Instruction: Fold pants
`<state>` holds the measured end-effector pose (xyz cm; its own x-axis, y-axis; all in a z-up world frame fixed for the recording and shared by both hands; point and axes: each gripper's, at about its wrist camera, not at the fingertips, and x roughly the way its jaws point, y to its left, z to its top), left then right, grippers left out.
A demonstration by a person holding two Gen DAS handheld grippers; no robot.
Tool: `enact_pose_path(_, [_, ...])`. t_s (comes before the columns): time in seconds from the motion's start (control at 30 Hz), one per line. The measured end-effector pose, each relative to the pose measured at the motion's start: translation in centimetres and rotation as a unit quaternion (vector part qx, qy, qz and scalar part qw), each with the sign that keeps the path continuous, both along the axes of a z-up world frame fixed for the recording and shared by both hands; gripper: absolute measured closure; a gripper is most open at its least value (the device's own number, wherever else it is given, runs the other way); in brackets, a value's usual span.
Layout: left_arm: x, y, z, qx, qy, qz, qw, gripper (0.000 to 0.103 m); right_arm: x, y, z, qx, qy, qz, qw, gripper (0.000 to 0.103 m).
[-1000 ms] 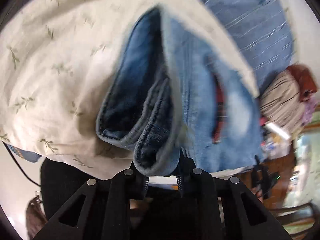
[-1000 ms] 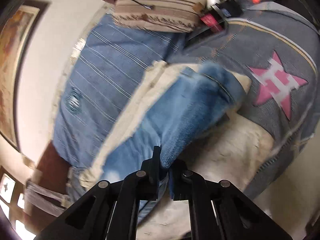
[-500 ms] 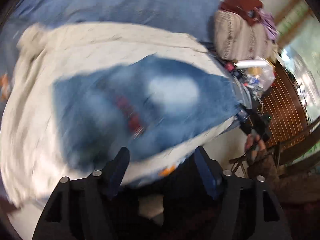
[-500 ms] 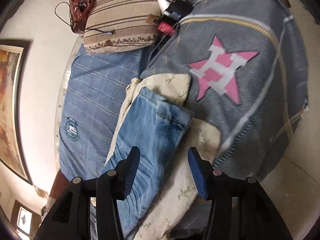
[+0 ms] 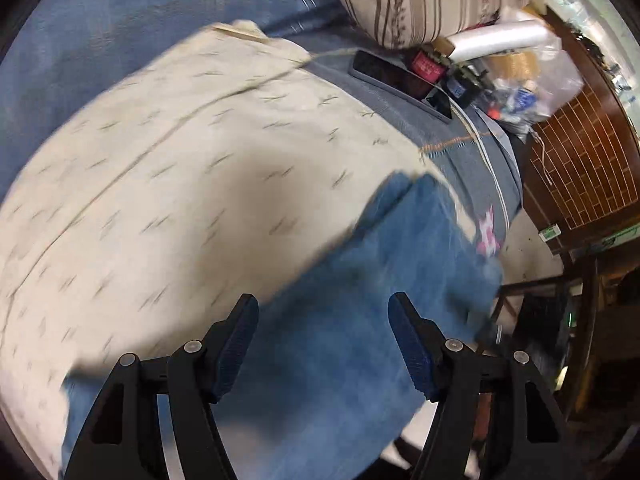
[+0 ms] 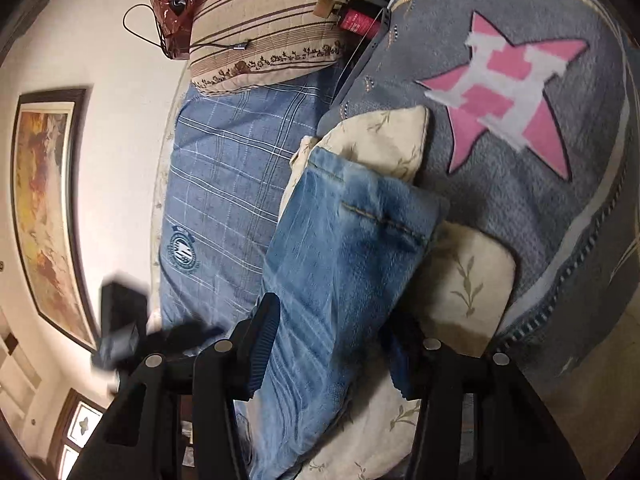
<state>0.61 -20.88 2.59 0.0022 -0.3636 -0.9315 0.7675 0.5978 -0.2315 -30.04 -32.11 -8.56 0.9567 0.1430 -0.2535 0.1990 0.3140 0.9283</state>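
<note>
Both the left gripper and right gripper hang spread apart, holding nothing, over the jeans: faded blue denim (stitched hem showing) lying folded on the cream leaf-print cloth, near the bed's edge.

Both tools now stand with jaws apart, no longer pinching denim. The left tool has swung toward 3 o'clock, over the jeans lying folded on the cream cloth. The right tool hovers above them.
</note>
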Motion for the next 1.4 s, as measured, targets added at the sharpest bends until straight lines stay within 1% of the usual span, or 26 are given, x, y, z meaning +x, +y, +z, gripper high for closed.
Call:
enact_pose_path(0.13, [1.7, -4.7, -1.8, 0.007, 0.039, 0.000, 0.9992, 0.037, -0.4, 0.0, -0.5, 0.012, -0.016, 0.004, 1.000, 0.053])
enact_pose_path(0.23, [2.4, -7.3, -3.8, 0.031, 0.047, -0.005, 0.9984, 0.036, -0.6, -0.1, -0.8, 0.019, -0.029, 0.006, 0.999, 0.053])
enact_pose_path(0.3, [2.8, -9.0, -5.2, 0.040, 0.057, -0.024, 0.9973, 0.036, -0.8, 0.0, -0.7, 0.018, -0.032, 0.008, 0.999, 0.053])
enact_pose_path(0.33, [2.2, -9.4, -5.3, 0.040, 0.057, -0.039, 0.9968, 0.036, -0.7, 0.0, -0.6, 0.017, -0.034, 0.009, 0.999, 0.053])
enact_pose_path(0.37, [1.9, -9.8, -5.4, 0.039, 0.054, -0.050, 0.9965, 0.036, -0.8, 0.1, -0.6, 0.017, -0.035, 0.010, 0.999, 0.053])
enact_pose_path(0.47, [0.0, -11.4, -5.9, 0.035, 0.046, -0.105, 0.9928, 0.033, -1.1, 0.1, -0.9, 0.018, -0.046, 0.012, 0.999, 0.053])
enact_pose_path(0.5, [-0.6, -12.3, -6.6, 0.040, 0.032, -0.123, 0.9911, 0.031, -1.3, 0.2, -1.1, 0.020, -0.050, 0.012, 0.998, 0.053])
enact_pose_path(0.53, [-0.8, -13.1, -7.2, 0.042, 0.018, -0.130, 0.9905, 0.028, -1.4, 0.2, -1.2, 0.022, -0.054, 0.011, 0.998, 0.053])
enact_pose_path(0.57, [-1.5, -13.3, -7.4, 0.043, -0.004, -0.140, 0.9892, 0.028, -1.4, 0.3, -1.3, 0.023, -0.056, 0.010, 0.998, 0.053])
enact_pose_path(0.6, [-1.9, -13.5, -7.5, 0.041, -0.017, -0.145, 0.9884, 0.029, -1.5, 0.3, -1.2, 0.024, -0.057, 0.008, 0.998, 0.055])
enact_pose_path(0.63, [-2.3, -13.6, -7.5, 0.036, -0.030, -0.150, 0.9876, 0.040, -1.5, 0.4, -1.2, 0.025, -0.054, 0.006, 0.998, 0.057])
enact_pose_path(0.67, [-2.7, -13.8, -7.5, 0.035, -0.045, -0.152, 0.9867, 0.051, -1.5, 0.4, -1.2, 0.024, -0.046, 0.002, 0.999, 0.065])
enact_pose_path(0.7, [-2.9, -13.8, -7.2, 0.036, -0.058, -0.152, 0.9861, 0.070, -1.4, 0.5, -1.1, 0.021, -0.036, -0.001, 0.999, 0.078])
enact_pose_path(0.73, [-3.0, -13.8, -7.0, 0.034, -0.062, -0.150, 0.9861, 0.084, -1.4, 0.4, -1.1, 0.018, -0.022, -0.004, 1.000, 0.086])
enact_pose_path(0.77, [-3.0, -13.7, -6.7, 0.031, -0.065, -0.148, 0.9864, 0.089, -1.3, 0.3, -1.0, 0.015, -0.013, -0.007, 1.000, 0.094])
enact_pose_path(0.83, [-3.3, -13.0, -5.3, 0.011, -0.068, -0.148, 0.9866, 0.092, -1.3, 0.5, -0.2, 0.005, -0.008, -0.010, 1.000, 0.094])
enact_pose_path(0.9, [-4.5, -11.4, -3.3, -0.012, -0.081, -0.147, 0.9857, 0.093, -1.3, 0.9, 1.5, -0.033, -0.002, -0.009, 0.999, 0.094])
enact_pose_path(0.97, [-5.0, -10.5, -2.1, -0.028, -0.087, -0.142, 0.9856, 0.093, -1.3, 1.4, 3.4, -0.072, 0.001, -0.006, 0.997, 0.096])
enact_pose_path(1.0, [-5.0, -9.4, -0.9, -0.034, -0.088, -0.138, 0.9859, 0.093, -1.3, 1.8, 4.5, -0.097, 0.006, -0.003, 0.995, 0.096])
enact_pose_path(1.13, [-4.7, -6.2, 1.6, -0.058, -0.087, -0.119, 0.9875, 0.093, -1.1, 3.9, 8.1, -0.184, 0.020, 0.009, 0.983, 0.096])
enact_pose_path(1.2, [-4.5, -4.1, 2.7, -0.065, -0.084, -0.105, 0.9888, 0.093, -0.8, 5.2, 9.5, -0.215, 0.024, 0.018, 0.976, 0.096])
enact_pose_path(1.3, [-4.3, -0.8, 3.7, -0.066, -0.087, -0.088, 0.9901, 0.092, -0.1, 7.5, 10.9, -0.253, 0.031, 0.034, 0.966, 0.096])
enact_pose_path(1.4, [-4.2, 2.3, 4.4, -0.061, -0.085, -0.069, 0.9921, 0.092, 1.0, 10.1, 11.5, -0.270, 0.031, 0.061, 0.960, 0.095])
